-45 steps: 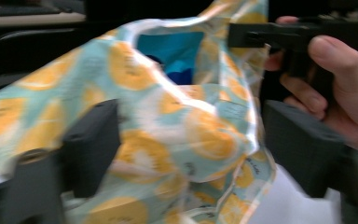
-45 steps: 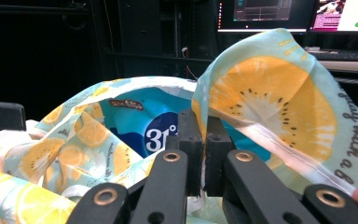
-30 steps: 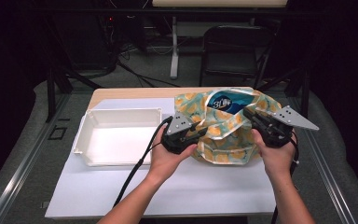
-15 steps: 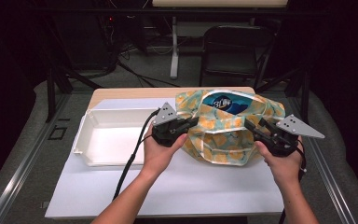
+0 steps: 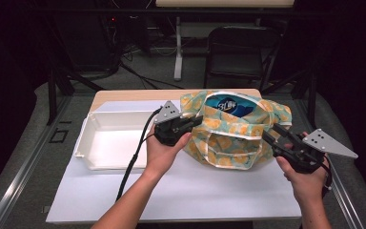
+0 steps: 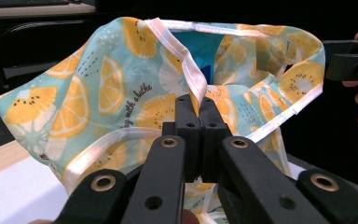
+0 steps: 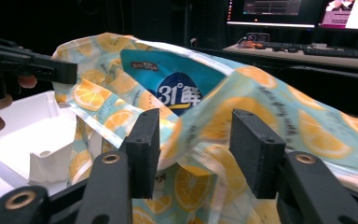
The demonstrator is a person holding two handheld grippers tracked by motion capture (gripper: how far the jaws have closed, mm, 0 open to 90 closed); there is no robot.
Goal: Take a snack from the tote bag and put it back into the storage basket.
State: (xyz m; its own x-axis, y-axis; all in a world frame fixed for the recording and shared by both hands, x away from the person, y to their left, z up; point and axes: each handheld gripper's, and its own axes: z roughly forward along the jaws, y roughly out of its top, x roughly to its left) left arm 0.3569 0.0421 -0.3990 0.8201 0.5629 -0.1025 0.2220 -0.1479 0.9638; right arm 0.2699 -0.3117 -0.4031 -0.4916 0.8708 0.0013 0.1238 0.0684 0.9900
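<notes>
The citrus-print bag [image 5: 238,138], resting on the white sheet [image 5: 181,191] beside the white tray [image 5: 109,143], is held open: its rim is pinched by the left gripper [image 6: 198,112], while the right gripper [image 7: 193,144], jaws just parted, must be re-closed on the opposite rim

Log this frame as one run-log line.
left gripper: shut on bag rim | right gripper: jaws just opening, bag let go | blue packet: inside bag | white tray: left
</notes>
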